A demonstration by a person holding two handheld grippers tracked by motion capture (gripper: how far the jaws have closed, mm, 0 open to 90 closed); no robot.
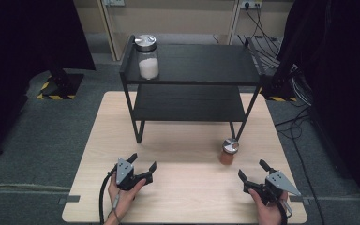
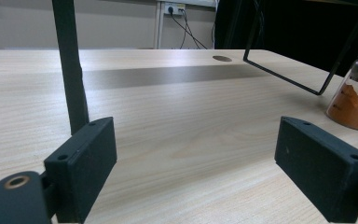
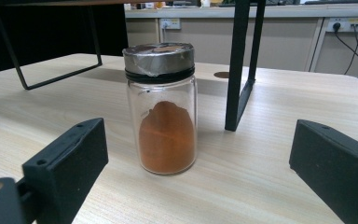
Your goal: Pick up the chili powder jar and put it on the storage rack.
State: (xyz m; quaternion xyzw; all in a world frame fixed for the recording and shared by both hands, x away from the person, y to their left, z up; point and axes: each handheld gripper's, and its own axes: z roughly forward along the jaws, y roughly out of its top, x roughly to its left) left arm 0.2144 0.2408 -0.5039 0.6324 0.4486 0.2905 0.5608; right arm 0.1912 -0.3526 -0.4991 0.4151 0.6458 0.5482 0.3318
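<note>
Both hands rest low over the table's near edge. The left gripper [image 1: 142,165], near the left corner, has its jaws spread wide with nothing between them. The right gripper [image 1: 251,169], near the right corner, is likewise spread and grips nothing.

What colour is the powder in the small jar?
Orange-brown powder, clearest in the right gripper view.

A black two-tier shelf rack [image 1: 190,89] stands at the far half of a light wooden table [image 1: 183,187]. On its top tier, at the left corner, sits a glass jar of white powder [image 1: 147,57] with a metal lid. Behind the table, cables [image 1: 262,28] hang from a wall socket [image 1: 249,4].
</note>
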